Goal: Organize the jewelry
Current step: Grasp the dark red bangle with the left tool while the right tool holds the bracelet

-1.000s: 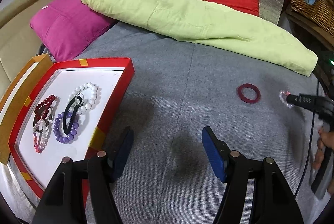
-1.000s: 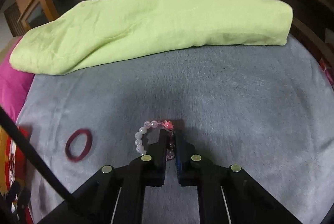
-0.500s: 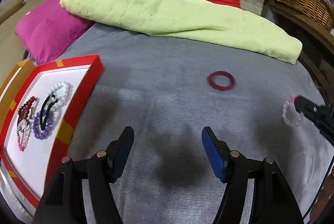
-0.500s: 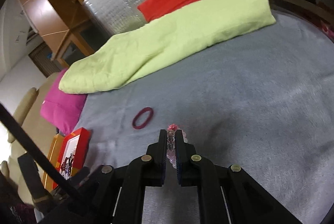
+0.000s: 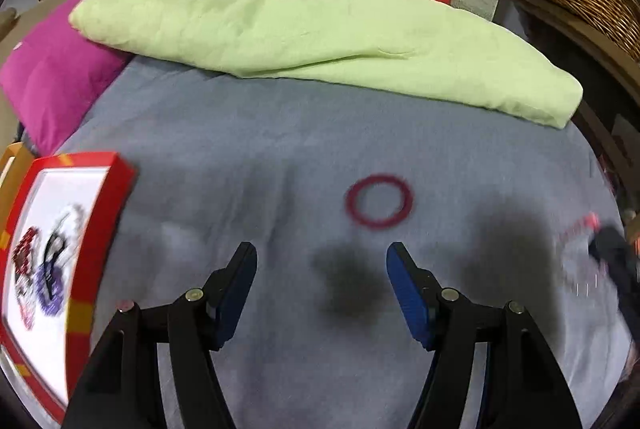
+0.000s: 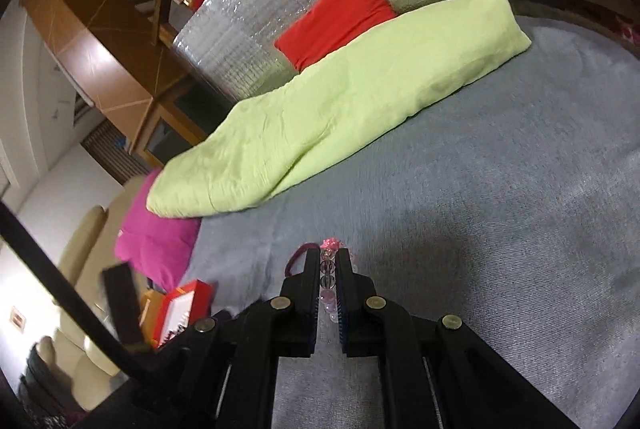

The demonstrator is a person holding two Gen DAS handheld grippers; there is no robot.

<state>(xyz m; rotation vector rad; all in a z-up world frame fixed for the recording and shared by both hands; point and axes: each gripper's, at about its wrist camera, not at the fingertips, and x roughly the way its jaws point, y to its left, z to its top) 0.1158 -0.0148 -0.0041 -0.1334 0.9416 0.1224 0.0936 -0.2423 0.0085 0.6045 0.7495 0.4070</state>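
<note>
Fingers (image 6: 310, 281) around pale-beaded bracelet (image 6: 327, 279)

Both wrist views low over grey bedspread (image 5: 280, 157), sharing green blanket (image 6: 340, 117)

Dim indoor light, motion blur, dark fisheye corners.

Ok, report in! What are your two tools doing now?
Left tool open, empty. Right tool shut on pink bead bracelet. Red ring on grey cover. Red box left, path unblocked.
</note>
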